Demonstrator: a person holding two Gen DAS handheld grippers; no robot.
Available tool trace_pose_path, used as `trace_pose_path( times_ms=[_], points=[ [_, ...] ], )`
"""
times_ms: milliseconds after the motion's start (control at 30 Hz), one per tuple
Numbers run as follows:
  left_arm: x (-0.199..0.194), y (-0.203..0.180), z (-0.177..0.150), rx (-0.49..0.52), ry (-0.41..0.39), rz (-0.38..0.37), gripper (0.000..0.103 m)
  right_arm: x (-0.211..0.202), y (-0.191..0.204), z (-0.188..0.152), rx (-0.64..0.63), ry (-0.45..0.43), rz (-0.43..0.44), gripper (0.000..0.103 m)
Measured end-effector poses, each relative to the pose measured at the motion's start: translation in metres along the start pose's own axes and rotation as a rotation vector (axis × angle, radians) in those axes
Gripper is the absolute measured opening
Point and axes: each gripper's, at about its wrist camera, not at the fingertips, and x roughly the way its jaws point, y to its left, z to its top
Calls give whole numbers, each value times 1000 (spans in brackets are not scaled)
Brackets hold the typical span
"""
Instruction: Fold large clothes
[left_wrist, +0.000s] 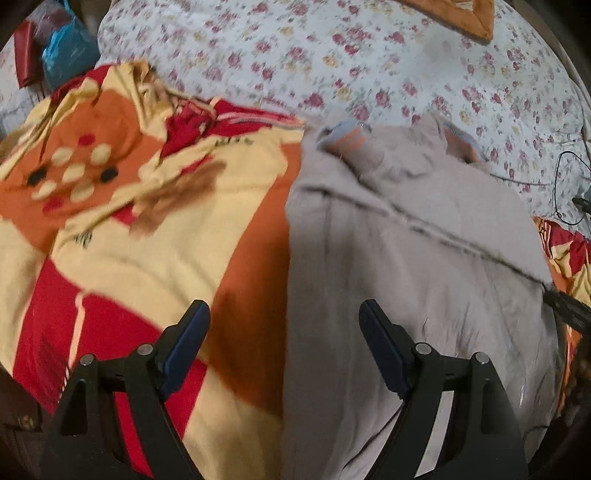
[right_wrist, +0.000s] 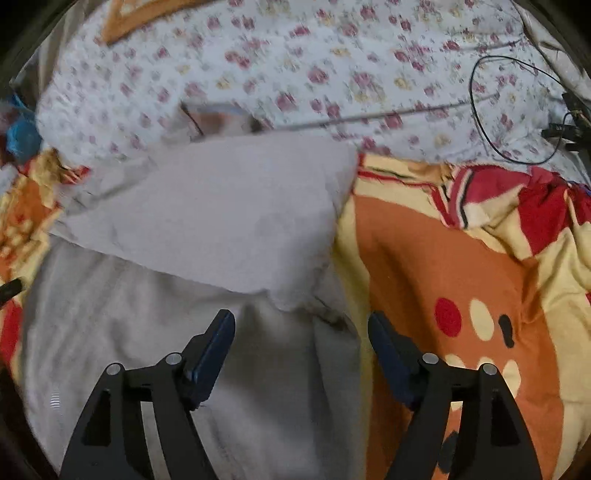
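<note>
Both hand-held grippers open over the grey garment on the bed.

I see the left hand-held gripper (left_wrist: 284, 314) spread wide, empty, above the grey garment (left_wrist: 406, 258), its edge between the fingers. Right hand-held gripper (right_wrist: 301, 323) also gapes, pads clear of the cloth. A flap is folded over at 12 o'clock. Patterned blanket (right_wrist: 461, 258) lies at 3 o'clock, floral sheet (right_wrist: 295, 55) beyond.

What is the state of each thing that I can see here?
grey garment: partly folded, top flap laid over, lying on blanket
patterned blanket: spread out, wrinkled
left gripper: open, empty
right gripper: open, empty
black cable: looped on floral sheet
</note>
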Motion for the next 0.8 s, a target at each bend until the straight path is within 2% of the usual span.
trace_pose_path(
  times_ms=[67,100,167,233,300,400,500,533,600,700,800],
  points=[
    [-1,2,-6,-9,6,-6,83,10,-1,1,28,-21,10,55],
    [-1,3,-9,-19,8,-11,83,12,-8,3,78,-50,17,24],
    [-4,6,-13,-31,10,-19,83,8,-22,1,170,-95,54,18],
    [-6,8,-18,-34,13,-21,83,5,-30,-1,197,-92,20,12],
    [-5,8,-21,-28,16,-15,83,7,-36,-5,203,-85,-3,12],
    [-3,7,-25,-28,35,-23,83,14,-38,-8,215,-65,28,12],
    [-8,7,-28,-27,25,-33,83,-4,-32,-12,194,-24,58,24],
    [-9,6,-29,-20,20,-28,83,-13,-32,-14,192,-30,61,36],
    [-11,5,-30,-6,11,-14,83,-30,-30,-18,189,-57,48,49],
    [-14,1,-34,9,7,-8,83,-58,-20,-26,160,-96,75,50],
    [-16,-2,-38,17,5,-11,83,-65,-9,-28,131,-72,129,54]
  ],
)
